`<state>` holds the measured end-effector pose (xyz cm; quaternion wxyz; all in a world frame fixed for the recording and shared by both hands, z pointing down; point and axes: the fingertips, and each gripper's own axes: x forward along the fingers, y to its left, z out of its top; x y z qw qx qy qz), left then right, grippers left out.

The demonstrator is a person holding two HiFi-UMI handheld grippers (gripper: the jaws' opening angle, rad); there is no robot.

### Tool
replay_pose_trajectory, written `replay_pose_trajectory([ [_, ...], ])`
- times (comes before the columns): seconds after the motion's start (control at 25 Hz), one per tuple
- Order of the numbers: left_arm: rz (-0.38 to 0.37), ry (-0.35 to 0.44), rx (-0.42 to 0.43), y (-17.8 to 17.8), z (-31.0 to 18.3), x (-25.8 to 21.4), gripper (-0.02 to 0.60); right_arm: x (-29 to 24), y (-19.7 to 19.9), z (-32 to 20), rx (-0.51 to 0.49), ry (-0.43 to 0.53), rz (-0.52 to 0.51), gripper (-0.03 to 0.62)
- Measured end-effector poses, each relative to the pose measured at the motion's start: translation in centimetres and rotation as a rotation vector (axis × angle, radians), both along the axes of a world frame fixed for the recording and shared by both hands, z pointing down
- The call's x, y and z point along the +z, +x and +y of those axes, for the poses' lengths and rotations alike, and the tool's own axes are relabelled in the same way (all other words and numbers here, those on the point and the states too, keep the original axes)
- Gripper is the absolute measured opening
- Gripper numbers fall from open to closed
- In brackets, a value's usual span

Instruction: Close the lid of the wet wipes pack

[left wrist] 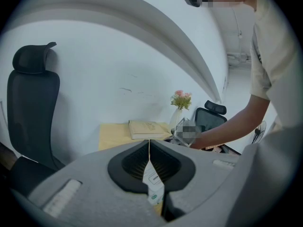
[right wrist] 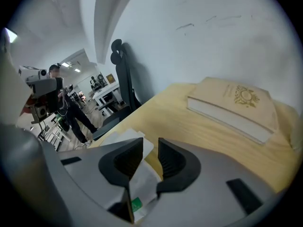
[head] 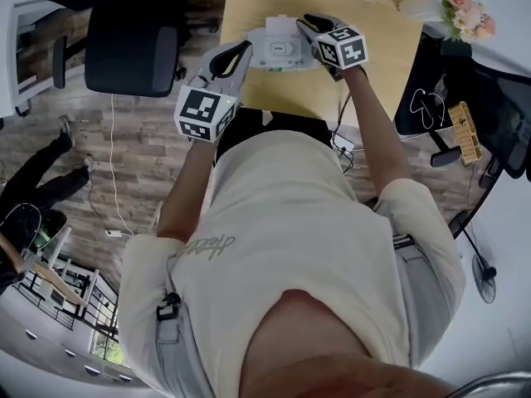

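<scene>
The white plastic wet wipes pack (head: pixel 280 50) lies flat near the front edge of the pale yellow wooden table (head: pixel 373 23), between the two grippers and well in front of a cream hardback book (right wrist: pixel 232 105). The left gripper (left wrist: pixel 149 148) sits at the pack's left end with its black ribbed pads pressed together, apparently pinching a thin edge of the pack, though the contact is hard to make out. The right gripper (right wrist: pixel 150 150) sits over the pack's right end, its jaws a narrow gap apart and holding nothing.
</scene>
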<state>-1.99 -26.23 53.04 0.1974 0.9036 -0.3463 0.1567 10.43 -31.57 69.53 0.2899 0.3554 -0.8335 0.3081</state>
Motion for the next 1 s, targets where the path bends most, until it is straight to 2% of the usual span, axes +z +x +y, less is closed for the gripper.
replay_pose_trajectory([
  [0.2, -0.003, -0.021, -0.020, -0.9, -0.2, 0.5, 0.017, 1.4, -0.7, -0.7, -0.003, -0.115, -0.095, 0.081],
  [0.4, -0.009, -0.052, -0.043, -1.6, 0.2, 1.6, 0.017, 2.2, -1.9, -0.3, -0.096, -0.203, -0.120, 0.081],
  [0.68, -0.001, -0.047, -0.063, -2.0, 0.6, 1.0, 0.017, 0.6, -2.2, -0.5, -0.099, -0.157, -0.129, 0.080],
  [1.0, 0.041, 0.011, -0.060, -0.8, 0.6, -1.3, 0.017, -2.5, -2.6, 0.7, -0.129, -0.068, -0.162, 0.079],
])
